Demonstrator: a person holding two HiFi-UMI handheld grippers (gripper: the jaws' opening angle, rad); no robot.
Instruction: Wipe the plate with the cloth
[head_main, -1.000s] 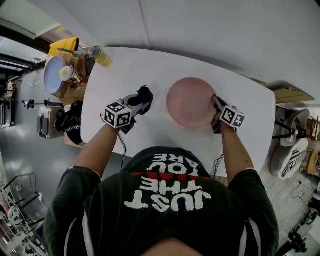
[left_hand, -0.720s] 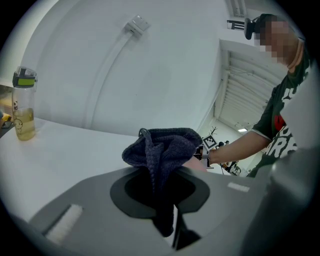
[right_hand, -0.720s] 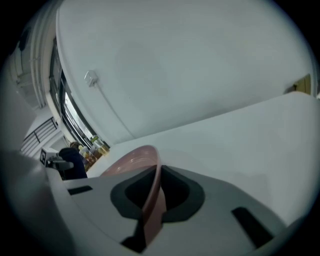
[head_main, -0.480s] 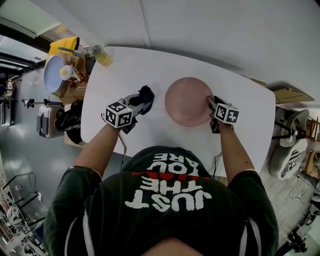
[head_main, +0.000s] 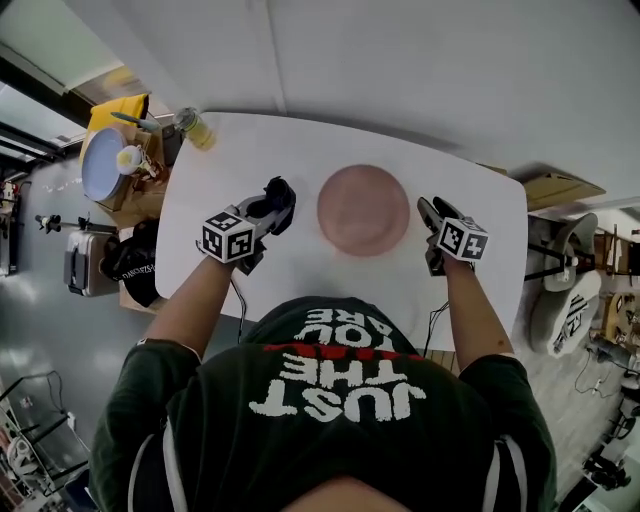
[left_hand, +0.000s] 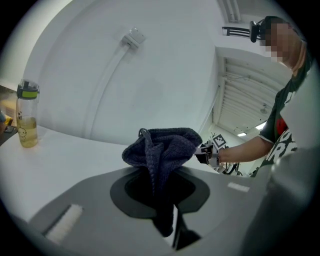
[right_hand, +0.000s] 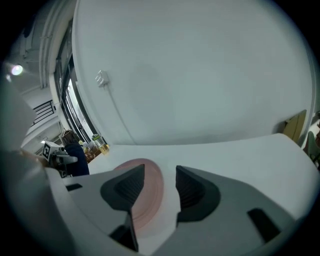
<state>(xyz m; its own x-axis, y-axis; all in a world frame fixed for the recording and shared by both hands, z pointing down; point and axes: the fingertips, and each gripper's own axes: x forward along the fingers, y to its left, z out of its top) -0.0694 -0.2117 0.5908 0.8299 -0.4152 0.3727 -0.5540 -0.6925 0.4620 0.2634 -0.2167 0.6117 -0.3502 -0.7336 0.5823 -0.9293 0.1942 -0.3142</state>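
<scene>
At the middle of the white bench (head_main: 300, 140) lies the plate (head_main: 363, 210), round, smooth and pink, flat and free. Right gripper (head_main: 430, 212) sits just beside it, fingers opening on nothing. Left gripper (head_main: 264, 214) clenches the cloth (left_hand: 165, 145), dark, knitted and softly bunched. Wiping hasn't started, I'd say: the cloth must come over onto the plate.

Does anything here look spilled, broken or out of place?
Nothing stands out. The plate lies flat and whole on the table, the bottle stands upright, and the cloth sits bunched in the left gripper.
</scene>
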